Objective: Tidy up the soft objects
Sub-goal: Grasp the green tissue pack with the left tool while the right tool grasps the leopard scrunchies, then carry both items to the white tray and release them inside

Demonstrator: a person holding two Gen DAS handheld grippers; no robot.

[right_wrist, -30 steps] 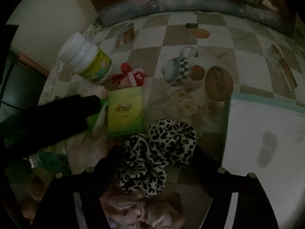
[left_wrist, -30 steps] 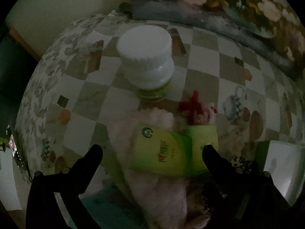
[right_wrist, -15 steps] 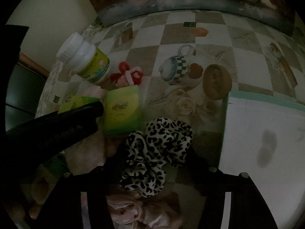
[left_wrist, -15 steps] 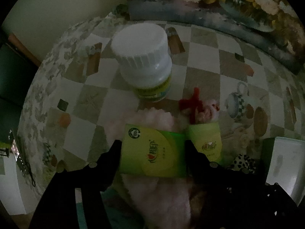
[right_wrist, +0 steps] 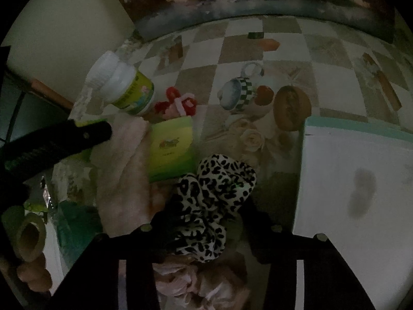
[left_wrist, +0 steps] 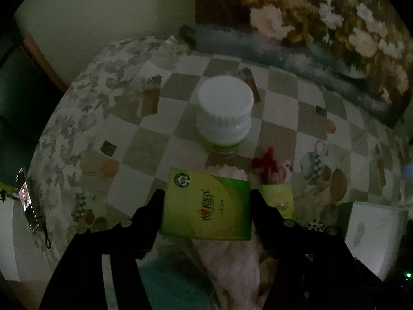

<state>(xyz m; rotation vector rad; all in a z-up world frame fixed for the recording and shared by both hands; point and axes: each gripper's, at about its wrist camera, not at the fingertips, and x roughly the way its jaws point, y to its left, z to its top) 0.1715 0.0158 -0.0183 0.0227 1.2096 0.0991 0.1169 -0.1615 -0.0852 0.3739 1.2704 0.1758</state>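
Leopard scrunchie (right_wrist: pixel 215 201) sits right between my right gripper (right_wrist: pixel 206 222) fingers, which have just been closing on it.
Meanwhile my left gripper (left_wrist: pixel 207 201) clamps the green tissue pack (left_wrist: pixel 206 205) crosswise; the white bin (right_wrist: pixel 361 180) waits at 3 o'clock, nearest my right hand.

**Two wrist fisheyes, both steeply down**

Left view: mounted behind the left tongs (left_wrist: pixel 207 199), aimed steeply down at the table (left_wrist: pixel 155 139), close. Right view: same mounting behind the right tongs (right_wrist: pixel 206 214), equally near. Shared between both: white jar (left_wrist: pixel 224 113), lying green packet (right_wrist: pixel 172 149), red bow (left_wrist: pixel 268 160), white box (right_wrist: pixel 361 180).
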